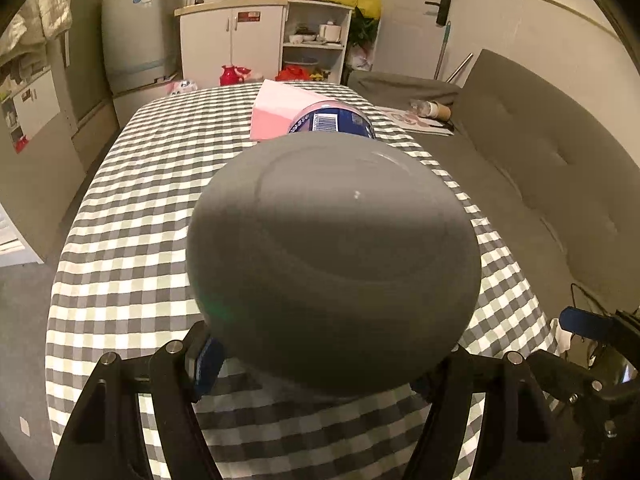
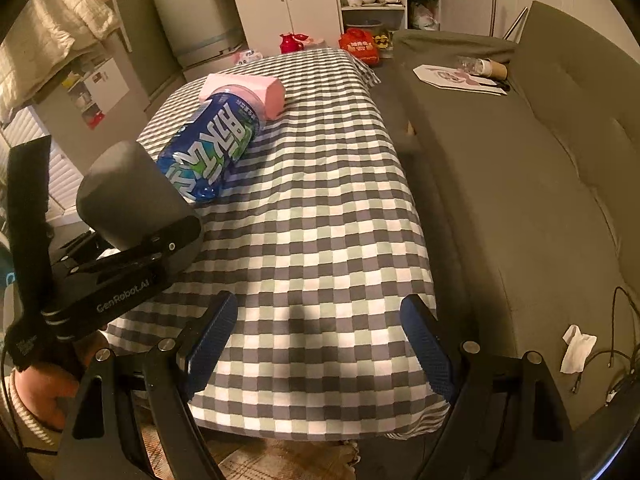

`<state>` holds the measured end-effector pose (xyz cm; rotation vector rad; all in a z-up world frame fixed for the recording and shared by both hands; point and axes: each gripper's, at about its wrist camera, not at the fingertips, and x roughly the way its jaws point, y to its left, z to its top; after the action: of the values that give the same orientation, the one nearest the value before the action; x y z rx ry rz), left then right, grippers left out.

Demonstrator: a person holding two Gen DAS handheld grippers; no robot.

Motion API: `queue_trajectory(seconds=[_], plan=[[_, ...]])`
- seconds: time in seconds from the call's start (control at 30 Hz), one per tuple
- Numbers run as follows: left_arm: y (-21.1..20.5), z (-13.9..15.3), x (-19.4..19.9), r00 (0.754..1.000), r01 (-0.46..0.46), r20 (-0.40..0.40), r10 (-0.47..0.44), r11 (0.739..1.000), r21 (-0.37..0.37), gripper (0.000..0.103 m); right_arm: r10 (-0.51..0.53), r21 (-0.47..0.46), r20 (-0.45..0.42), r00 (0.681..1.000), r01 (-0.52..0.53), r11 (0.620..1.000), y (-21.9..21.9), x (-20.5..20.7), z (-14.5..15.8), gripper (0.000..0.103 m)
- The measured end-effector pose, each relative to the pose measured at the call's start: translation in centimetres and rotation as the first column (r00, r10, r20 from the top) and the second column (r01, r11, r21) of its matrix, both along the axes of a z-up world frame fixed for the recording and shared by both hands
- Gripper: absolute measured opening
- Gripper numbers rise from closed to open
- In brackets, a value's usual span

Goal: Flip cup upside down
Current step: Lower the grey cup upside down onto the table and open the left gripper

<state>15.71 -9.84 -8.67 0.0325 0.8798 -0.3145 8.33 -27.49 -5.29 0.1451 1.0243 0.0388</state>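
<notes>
A grey cup (image 1: pixel 332 256) fills the left wrist view, its flat base toward the camera. My left gripper (image 1: pixel 320 364) is shut on the cup, one finger on each side. In the right wrist view the same cup (image 2: pixel 132 196) is tilted, base up and to the left, held by the left gripper (image 2: pixel 160 244) just above the checked tablecloth (image 2: pixel 320 208). My right gripper (image 2: pixel 320 344) is open and empty, low over the near end of the table. The cup's mouth is hidden.
A blue snack bag (image 2: pixel 208 148) lies on the table right behind the cup, with a pink tissue pack (image 2: pixel 256 92) beyond it. A grey sofa (image 2: pixel 520 184) runs along the table's right side. Cabinets and a fridge stand at the far end.
</notes>
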Motion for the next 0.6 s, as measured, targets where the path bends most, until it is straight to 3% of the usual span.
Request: queue_trajectory(seconds=[0.23,0.5,0.6], plan=[[-0.2,-0.5,-0.5,0.999,0.036,-0.015,-0.036,0.999,0.018,0.082,0.013,0.000,-0.002,1.000,-0.013,1.000,0.4,0.3,0.0,0.084],[-0.1,-0.6,-2.1,0.992,0.071,-0.112,-0.064,0.995,0.067,0.089,0.008,-0.019,0.028,1.000,-0.008,1.000,0.5,-0.5,2.1,0.084],[0.8,-0.1,-3.2,0.985,0.081,-0.158,-0.075,0.996,0.030,0.089,0.013,-0.025,0.053,0.999,-0.012,1.000,0.9,-1.3,3.4,0.084]])
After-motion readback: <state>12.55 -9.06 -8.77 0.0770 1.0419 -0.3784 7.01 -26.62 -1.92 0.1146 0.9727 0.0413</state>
